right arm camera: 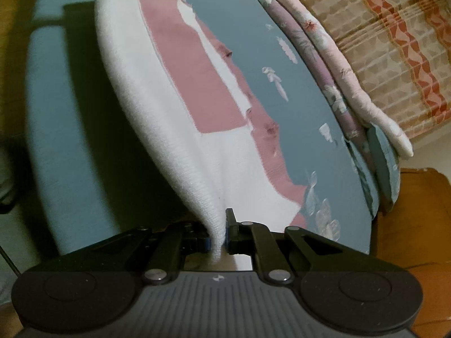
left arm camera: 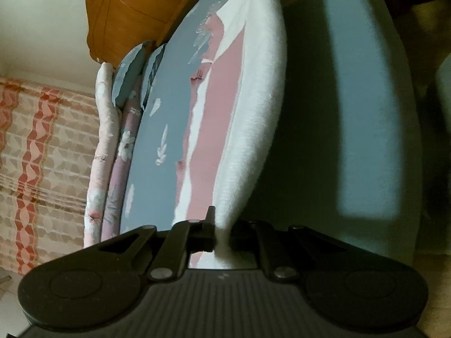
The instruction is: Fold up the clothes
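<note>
Blue bedding printed with pale leaves covers the bed (left arm camera: 166,90) where a person folds clothes, a two-finger gripper in each hand. Nearest each lens, the left gripper (left arm camera: 222,233) and the right gripper (right arm camera: 221,232) are each clamped on a corner of a white knitted garment (right arm camera: 157,107), jaws nearly together with the cloth pinched between them. Between the two grips the held edge hangs lifted and sagging above the near edge of the bed, throwing a dark shadow there. Beyond it, the rest of the pink-and-white garment lies flat toward the middle of the bed. Farther off, pillows (left arm camera: 126,79) and rolled floral quilts (right arm camera: 335,53) line the far edge, with a wooden headboard (left arm camera: 132,5) at one end. The pinches look shallow: the knit could slip out, and uneven travel by the two hands could lay the fold crooked.
</note>
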The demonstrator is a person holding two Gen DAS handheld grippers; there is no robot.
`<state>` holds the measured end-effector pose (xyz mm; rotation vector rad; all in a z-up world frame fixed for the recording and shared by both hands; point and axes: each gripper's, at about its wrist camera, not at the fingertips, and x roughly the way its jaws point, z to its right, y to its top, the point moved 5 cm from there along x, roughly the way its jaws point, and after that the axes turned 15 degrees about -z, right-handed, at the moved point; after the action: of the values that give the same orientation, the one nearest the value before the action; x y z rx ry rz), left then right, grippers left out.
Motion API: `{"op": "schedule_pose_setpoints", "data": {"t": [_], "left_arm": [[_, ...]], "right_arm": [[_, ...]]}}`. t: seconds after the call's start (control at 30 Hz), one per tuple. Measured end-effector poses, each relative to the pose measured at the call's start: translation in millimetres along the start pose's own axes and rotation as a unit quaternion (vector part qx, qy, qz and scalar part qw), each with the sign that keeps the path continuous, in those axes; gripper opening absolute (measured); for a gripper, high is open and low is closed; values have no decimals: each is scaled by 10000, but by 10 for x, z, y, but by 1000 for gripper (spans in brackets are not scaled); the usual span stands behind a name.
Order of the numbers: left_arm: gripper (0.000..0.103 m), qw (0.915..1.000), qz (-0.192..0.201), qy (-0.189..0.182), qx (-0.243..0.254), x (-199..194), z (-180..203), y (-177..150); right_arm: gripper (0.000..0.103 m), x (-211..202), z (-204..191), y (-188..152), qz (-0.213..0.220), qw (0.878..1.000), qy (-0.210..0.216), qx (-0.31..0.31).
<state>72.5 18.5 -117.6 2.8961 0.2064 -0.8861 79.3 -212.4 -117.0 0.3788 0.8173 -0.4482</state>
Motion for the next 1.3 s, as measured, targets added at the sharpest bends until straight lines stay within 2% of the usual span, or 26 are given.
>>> {"op": "schedule_pose_setpoints", "data": {"t": [0.13, 0.2, 0.27, 0.37, 0.43, 0.5, 0.6, 0.67, 0.7, 0.77, 0.87, 0.93, 1.0, 1.1, 1.2, 1.23, 1.27, 1.3], "left_arm": [[7, 9999, -48, -77, -126, -7, 85, 3], [12, 9996, -100, -167, -228, -4, 97, -3], [16, 9987, -126, -364, -344, -38, 103, -24], [17, 9954, -251, -669, -634, -126, 114, -142], [17, 9912, -377, -912, -886, -194, 103, -247], [17, 9830, -465, -1206, -1305, -272, -4, -359], [17, 9688, -366, -1333, -2058, -357, -296, -420], [22, 9558, -94, -1371, -2598, -385, -508, -373], [31, 9468, 104, -1428, -2881, -382, -601, -331], [39, 9276, 458, -1652, -3320, -327, -708, -226], [39, 9029, 713, -2147, -3655, -145, -702, -67], [39, 8903, 593, -2417, -3813, 27, -632, -38], [39, 8776, 330, -2573, -4032, 217, -585, -88], [40, 8401, -123, -2934, -4562, 455, -487, -281], [45, 8041, -6, -3151, -5040, 370, -441, -440], [46, 7963, 47, -3133, -5175, 360, -507, -486], [47, 7921, 125, -3036, -5294, 354, -589, -530], [47, 7869, 201, -2941, -5422, 351, -676, -576]], "right_arm": [[12, 30, -145, -79, -43, 10000, -1, 72], [16, 20, -171, -130, -71, 9997, 117, 185], [25, -6, -204, -197, -111, 9993, 240, 258], [26, -79, -224, -393, -273, 9981, 345, 441], [26, -139, -164, -541, -396, 9955, 453, 730], [26, -208, -76, -676, -479, 9916, 541, 1075], [28, -322, 128, -790, -343, 9814, 732, 1741], [31, -351, 282, -796, -97, 9701, 928, 2242], [32, -357, 360, -789, 44, 9629, 1032, 2494], [32, -320, 450, -763, 301, 9493, 1266, 2863], [32, -89, 462, -703, 414, 9279, 1773, 3253], [32, 98, 433, -682, 360, 9154, 2029, 3457], [32, 220, 398, -711, 257, 9107, 2085, 3556], [32, 245, 375, -788, 361, 8969, 2242, 3796], [35, 200, 479, -811, 511, 8853, 2291, 4014], [39, 187, 531, -814, 570, 8814, 2285, 4095], [43, 179, 583, -814, 623, 8784, 2265, 4162], [44, 191, 637, -804, 656, 8772, 2223, 4205]]}}
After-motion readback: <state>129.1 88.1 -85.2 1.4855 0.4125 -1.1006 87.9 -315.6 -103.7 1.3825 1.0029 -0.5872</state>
